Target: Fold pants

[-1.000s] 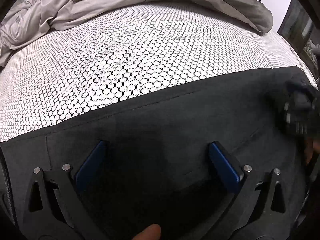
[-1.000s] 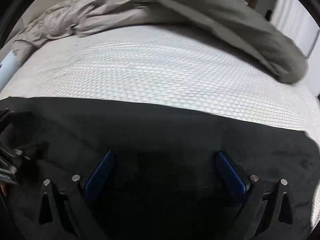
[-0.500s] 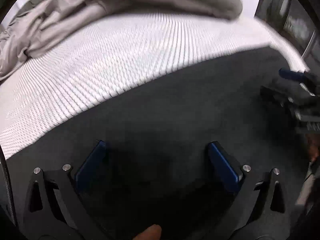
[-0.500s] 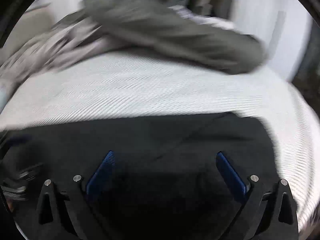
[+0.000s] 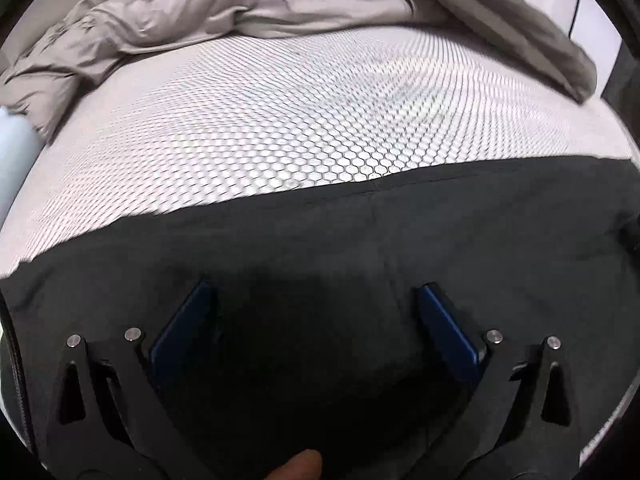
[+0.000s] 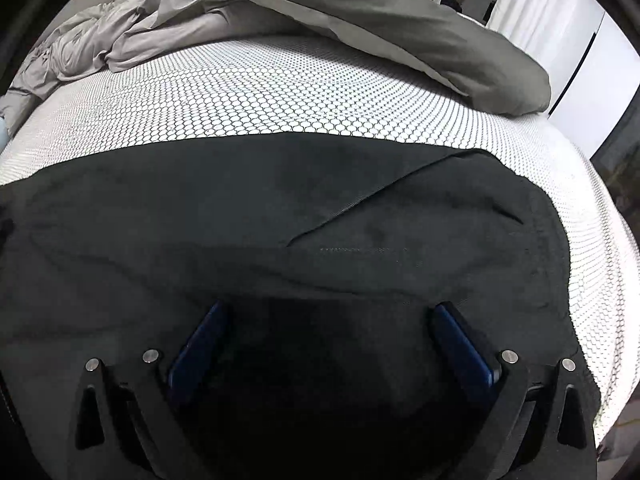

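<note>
Black pants (image 5: 360, 248) lie spread flat across the near part of a bed with a white honeycomb-patterned sheet (image 5: 300, 120). In the right wrist view the pants (image 6: 280, 208) show a slanted pocket seam and their right end near the bed's edge. My left gripper (image 5: 314, 300) is open, its blue-padded fingers (image 5: 182, 324) wide apart just above the black cloth. My right gripper (image 6: 328, 320) is open too, fingers (image 6: 460, 340) spread over the pants. Neither holds anything.
A crumpled grey duvet (image 5: 280, 4) is piled along the far side of the bed; it also shows in the right wrist view (image 6: 360, 12). The bed's right edge (image 6: 600, 240) drops off beside the pants. A fingertip (image 5: 300, 468) shows at the bottom.
Both grippers swung over the pants and have steadied. The right gripper has left the left wrist view. The right view now shows the pants' right end with the pocket seam.
</note>
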